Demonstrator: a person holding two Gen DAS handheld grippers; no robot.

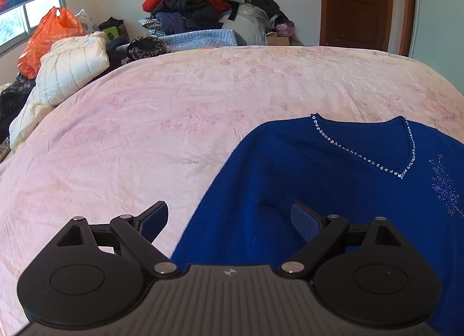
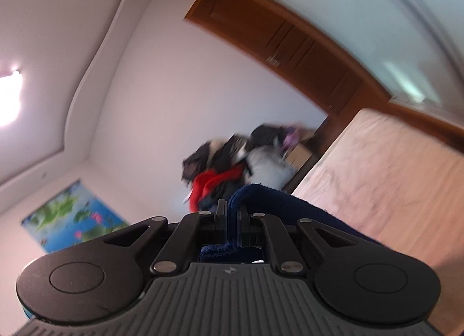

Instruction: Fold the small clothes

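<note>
A royal blue sweater with a rhinestone V-neck lies flat on the pink bedspread, front up. My left gripper hovers open over the sweater's left edge, one fingertip above the bedspread and the other above the blue knit, with nothing between them. In the right wrist view, which is tilted and blurred, my right gripper points level and is shut on a fold of the blue sweater, lifted off the bed. The cloth drapes away to the right over the gripper.
A heap of clothes sits beyond the far edge of the bed. A white quilted jacket and an orange plastic bag lie at the left. A brown door stands at the back right.
</note>
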